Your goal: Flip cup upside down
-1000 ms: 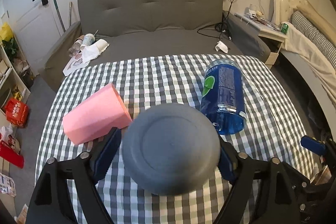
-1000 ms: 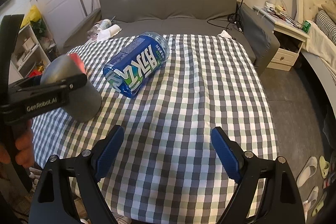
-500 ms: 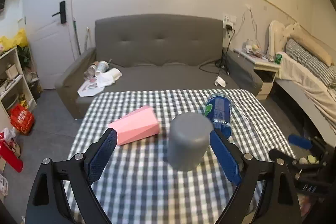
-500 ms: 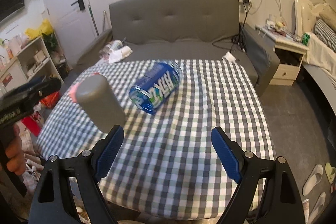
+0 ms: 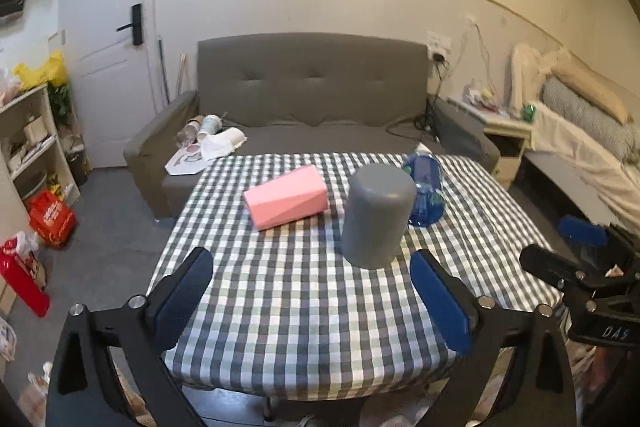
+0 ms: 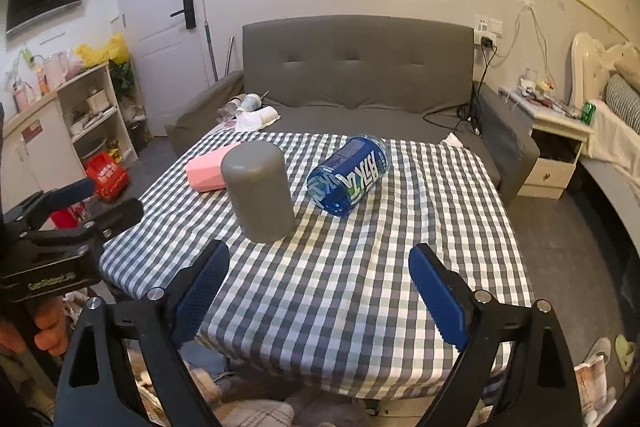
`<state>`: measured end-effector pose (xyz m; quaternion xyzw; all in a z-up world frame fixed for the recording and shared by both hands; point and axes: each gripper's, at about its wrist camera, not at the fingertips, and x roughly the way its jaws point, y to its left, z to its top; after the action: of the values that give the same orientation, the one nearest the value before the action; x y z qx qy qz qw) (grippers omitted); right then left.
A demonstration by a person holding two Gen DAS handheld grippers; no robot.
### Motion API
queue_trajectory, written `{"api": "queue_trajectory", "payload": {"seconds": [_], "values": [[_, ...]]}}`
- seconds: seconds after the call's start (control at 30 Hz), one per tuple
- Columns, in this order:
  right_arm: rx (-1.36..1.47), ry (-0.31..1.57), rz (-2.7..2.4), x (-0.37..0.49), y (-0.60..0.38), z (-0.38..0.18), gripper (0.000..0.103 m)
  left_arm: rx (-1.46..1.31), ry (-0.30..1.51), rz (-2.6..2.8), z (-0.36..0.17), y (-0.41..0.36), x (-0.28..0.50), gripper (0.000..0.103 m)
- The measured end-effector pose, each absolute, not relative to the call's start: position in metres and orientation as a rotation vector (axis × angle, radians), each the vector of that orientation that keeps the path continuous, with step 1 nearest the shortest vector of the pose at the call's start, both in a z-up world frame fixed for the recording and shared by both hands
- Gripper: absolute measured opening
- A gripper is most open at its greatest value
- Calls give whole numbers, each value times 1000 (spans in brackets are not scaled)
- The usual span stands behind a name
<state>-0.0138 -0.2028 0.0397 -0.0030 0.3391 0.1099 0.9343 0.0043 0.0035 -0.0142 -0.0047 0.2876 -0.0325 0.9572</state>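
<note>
Left wrist view: the grey cup [image 5: 376,215] stands mouth-down, closed base up, on the checked tabletop [image 5: 296,291], clear of the left tongs [image 5: 312,291], which gape wide and hold nothing. A pink cup [image 5: 286,202] lies on its side just left; a blue bottle [image 5: 424,195] lies behind right.

Right wrist view: the right tongs [image 6: 320,295] are spread wide, holding nothing. The sofa [image 6: 360,83] backs the tabletop.
</note>
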Motion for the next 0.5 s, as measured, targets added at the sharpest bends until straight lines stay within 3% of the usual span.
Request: {"api": "queue_trajectory", "payload": {"seconds": [0.2, 0.5], "values": [[-33, 656, 220, -21, -195, 43, 103, -21, 556, -32, -12, 11, -4, 103], [-26, 648, 192, -23, -200, 45, 103, -33, 563, -23, -13, 14, -5, 103]]}}
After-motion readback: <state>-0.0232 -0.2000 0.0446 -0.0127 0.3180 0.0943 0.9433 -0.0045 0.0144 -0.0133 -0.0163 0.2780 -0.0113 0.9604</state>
